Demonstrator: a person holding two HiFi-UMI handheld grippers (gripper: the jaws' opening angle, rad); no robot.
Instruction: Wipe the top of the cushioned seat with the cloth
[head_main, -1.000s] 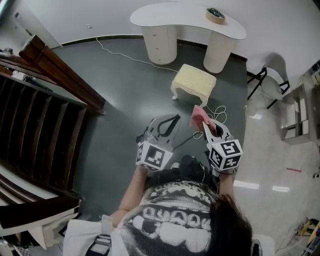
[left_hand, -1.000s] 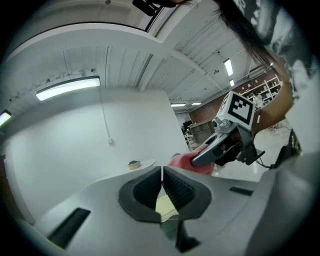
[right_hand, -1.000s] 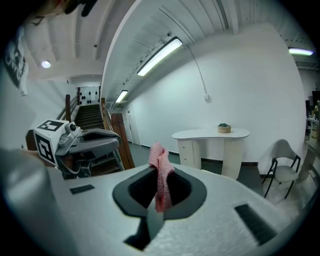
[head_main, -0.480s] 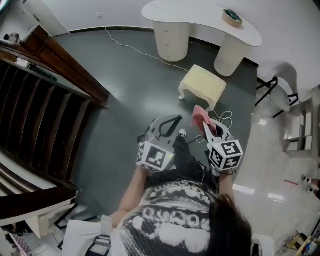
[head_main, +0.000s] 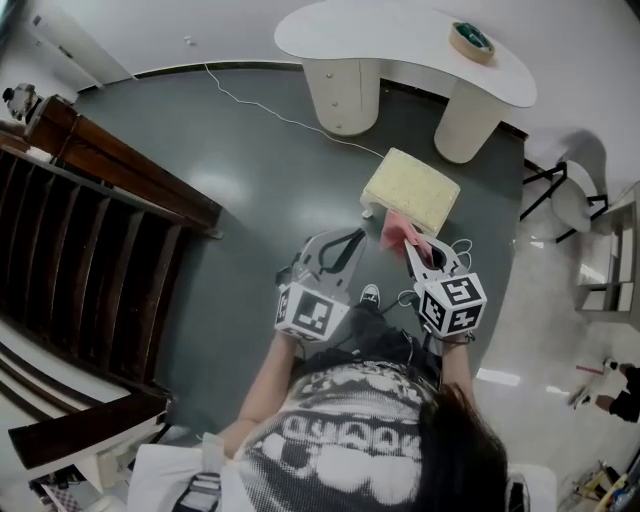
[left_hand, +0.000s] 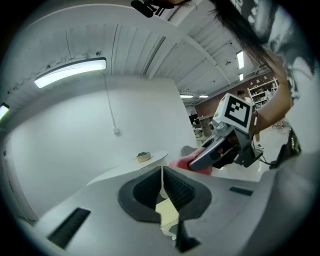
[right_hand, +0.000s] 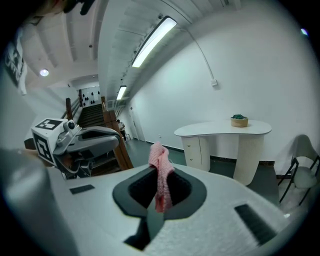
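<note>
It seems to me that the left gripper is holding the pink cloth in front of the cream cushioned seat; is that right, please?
Not quite: it is the right gripper that holds the pink cloth, pinched between its jaws, as the right gripper view shows. The left gripper is shut on nothing. The cream cushioned seat does stand just ahead.

Holds the left gripper short of the cushioned seat, jaws pressed together with nothing between. Pinches a pink cloth in the right gripper, closer to that seat. Has both bare forearms stretched toward it, grippers side by side.
</note>
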